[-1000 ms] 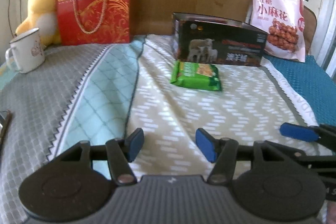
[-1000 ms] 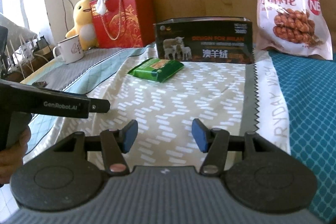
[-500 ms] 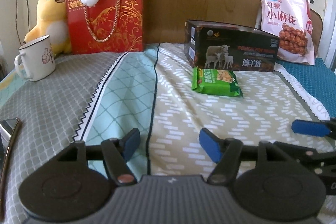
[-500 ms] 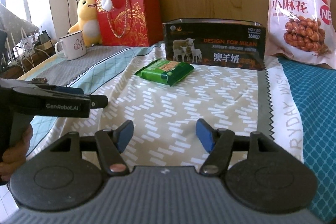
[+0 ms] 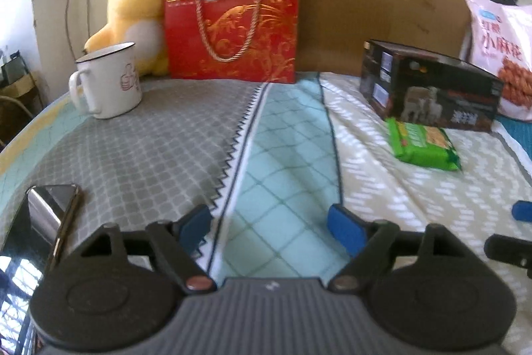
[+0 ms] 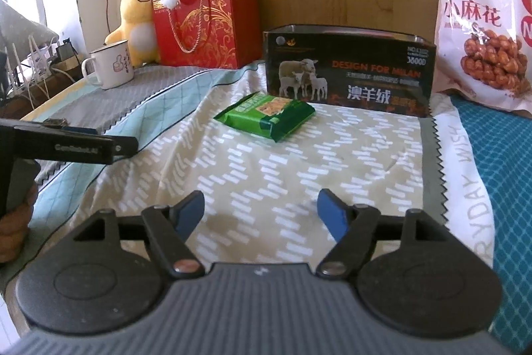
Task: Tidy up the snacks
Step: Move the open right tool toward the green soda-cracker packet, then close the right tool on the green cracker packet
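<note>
A green snack packet [image 6: 266, 117] lies flat on the patterned cloth, just in front of a dark open box with sheep on it [image 6: 349, 72]; both also show in the left wrist view, packet [image 5: 425, 144] and box [image 5: 432, 92]. A pink bag of fried twists [image 6: 478, 32] leans at the back right. My right gripper [image 6: 261, 215] is open and empty, well short of the packet. My left gripper [image 5: 271, 227] is open and empty over the teal stripe, left of the packet.
A red gift bag [image 5: 232, 22] with a plush toy on top, a yellow plush duck [image 5: 133, 15] and a white mug [image 5: 108, 80] stand at the back left. A phone [image 5: 43, 222] lies at the near left. A wooden board backs the table.
My left gripper has swung left, so the mug and phone are now in its view. My right gripper has moved a little forward toward the packet. Both stay open.
</note>
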{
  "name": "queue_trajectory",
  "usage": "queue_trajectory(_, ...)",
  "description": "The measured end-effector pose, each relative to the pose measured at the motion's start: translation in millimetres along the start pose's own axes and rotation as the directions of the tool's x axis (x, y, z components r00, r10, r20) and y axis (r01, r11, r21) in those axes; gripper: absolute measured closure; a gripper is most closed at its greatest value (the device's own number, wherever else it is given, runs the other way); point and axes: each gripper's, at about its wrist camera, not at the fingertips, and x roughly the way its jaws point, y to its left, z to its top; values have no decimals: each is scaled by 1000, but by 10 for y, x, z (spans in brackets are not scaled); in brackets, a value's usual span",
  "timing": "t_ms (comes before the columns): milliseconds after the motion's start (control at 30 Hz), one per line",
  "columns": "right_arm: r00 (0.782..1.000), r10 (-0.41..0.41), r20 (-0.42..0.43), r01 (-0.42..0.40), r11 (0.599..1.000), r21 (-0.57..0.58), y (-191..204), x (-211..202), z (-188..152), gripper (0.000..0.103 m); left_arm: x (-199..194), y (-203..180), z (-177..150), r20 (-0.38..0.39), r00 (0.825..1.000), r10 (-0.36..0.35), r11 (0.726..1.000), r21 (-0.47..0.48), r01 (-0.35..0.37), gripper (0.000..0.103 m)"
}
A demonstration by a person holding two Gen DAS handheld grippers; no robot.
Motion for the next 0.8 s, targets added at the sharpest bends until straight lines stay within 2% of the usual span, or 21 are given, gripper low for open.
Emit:
queue_trajectory(167,1000,10,-15,-10,1000,4,8,144,112,22,18,-16,8,-6,1000,-5,1000,12,5,16)
queue_trajectory(800,1000,-5,-27,7,997,77,-116,638,476,9,8,-4,-6,-4,1000,-6,1000,-5,6,13)
